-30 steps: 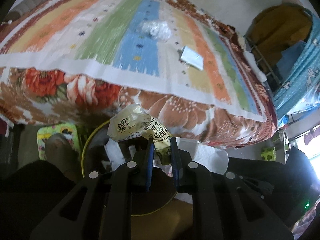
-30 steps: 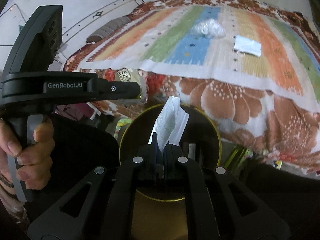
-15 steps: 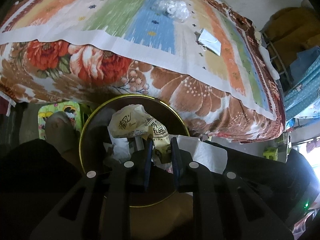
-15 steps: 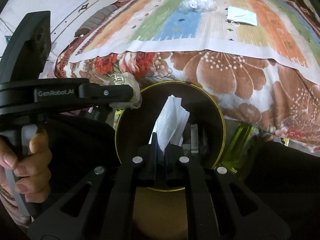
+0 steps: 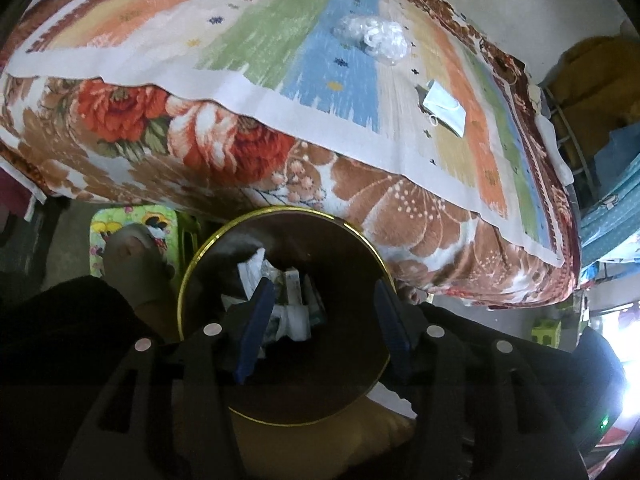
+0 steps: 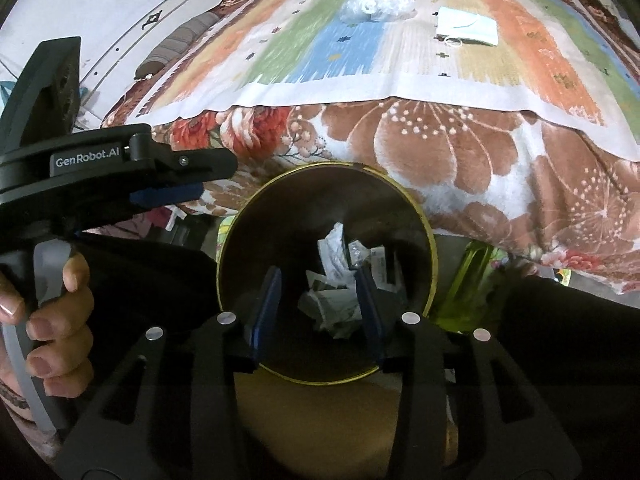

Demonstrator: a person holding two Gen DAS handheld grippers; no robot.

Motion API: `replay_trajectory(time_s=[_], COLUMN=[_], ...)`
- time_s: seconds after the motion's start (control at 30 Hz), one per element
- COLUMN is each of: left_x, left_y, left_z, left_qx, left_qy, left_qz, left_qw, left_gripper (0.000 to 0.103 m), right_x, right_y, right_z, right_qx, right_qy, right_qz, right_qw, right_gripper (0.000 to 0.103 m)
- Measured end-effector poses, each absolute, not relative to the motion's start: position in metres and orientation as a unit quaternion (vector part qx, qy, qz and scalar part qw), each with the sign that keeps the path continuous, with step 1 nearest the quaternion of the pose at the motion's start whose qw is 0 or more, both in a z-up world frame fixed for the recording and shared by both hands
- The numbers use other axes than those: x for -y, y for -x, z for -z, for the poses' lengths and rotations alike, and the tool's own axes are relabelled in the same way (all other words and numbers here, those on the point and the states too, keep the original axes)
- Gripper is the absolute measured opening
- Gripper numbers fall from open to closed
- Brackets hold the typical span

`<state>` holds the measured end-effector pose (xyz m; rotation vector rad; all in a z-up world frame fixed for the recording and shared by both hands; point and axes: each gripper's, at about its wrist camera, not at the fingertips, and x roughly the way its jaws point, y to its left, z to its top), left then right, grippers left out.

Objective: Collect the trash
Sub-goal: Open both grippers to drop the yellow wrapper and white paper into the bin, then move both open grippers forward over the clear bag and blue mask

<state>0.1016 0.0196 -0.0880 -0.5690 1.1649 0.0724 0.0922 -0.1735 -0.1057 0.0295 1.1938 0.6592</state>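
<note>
both claws empty over the bin; remaining trash lies ahead on the bed

left wrist view: the left gripper (image 5: pixel 320 320) hangs over the mouth of the brown bin (image 5: pixel 362 240), its jaws opening and standing fairly wide with nothing between them. paper scraps (image 5: pixel 280 292) lie at the bottom of the bin, below the pads and not held. two pieces are not yet collected. both rest on the striped bedcover (image 5: pixel 260 36), beyond the bin and up from the claw. the crumpled clear plastic (image 5: pixel 372 38) sits farther in, roughly straight ahead. the face mask (image 5: pixel 444 106) lies nearer the bed edge and off to the right, its long side slanting down to the right.

right wrist view: the right gripper (image 6: pixel 316 304) also hangs over the bin, jaws opening at a moderate gap, nothing between them, with scraps in the bin below. the left gripper shows at the left, held by a hand (image 6: pixel 44 320). from here the plastic lies ahead and slightly right, and the mask farther right, its long side running across the view.

judgement: the mask looks to be the right hand's reach, the plastic open to either.
</note>
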Motion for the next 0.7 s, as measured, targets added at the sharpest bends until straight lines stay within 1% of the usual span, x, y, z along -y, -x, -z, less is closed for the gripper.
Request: replay_trajectory(time_s=[0.1,0.2,0.27,0.37,0.47,0.57,0.67,0.7], left_x=[-0.020,-0.020,-0.022,-0.025,-0.028,-0.031,-0.031,-0.031], left_y=[-0.103,-0.103,-0.103,-0.104,-0.105,-0.106,-0.109,-0.110], left_z=[0.083,0.077,0.076,0.074,0.071,0.066,0.061,0.060], left_qx=[-0.534,-0.526,-0.524,-0.521,-0.515,-0.509,-0.499,-0.498], left_qy=[0.251,0.243,0.246,0.250,0.252,0.249,0.240,0.241], left_qz=[-0.041,-0.039,-0.036,-0.039,-0.044,-0.049,-0.045,-0.042], left_qw=[0.807,0.814,0.815,0.815,0.818,0.822,0.831,0.832], left_gripper=[0.057,0.065,0.066,0.066,0.070,0.073,0.078,0.078], right_x=[0.174,0.175,0.176,0.178,0.181,0.185,0.189,0.190], right_y=[-0.092,-0.093,-0.094,-0.096,-0.100,-0.101,-0.105,-0.106], right_z=[0.102,0.098,0.094,0.090,0.084,0.076,0.067,0.065], right_qx=[-0.543,-0.535,-0.530,-0.524,-0.515,-0.499,-0.487,-0.484], right_qy=[-0.003,0.002,0.007,0.005,0.009,0.018,0.020,0.020], right_qz=[-0.298,-0.295,-0.292,-0.290,-0.286,-0.279,-0.276,-0.275], right_qw=[0.785,0.791,0.796,0.800,0.808,0.820,0.828,0.831], right_gripper=[0.042,0.043,0.044,0.049,0.051,0.059,0.063,0.066])
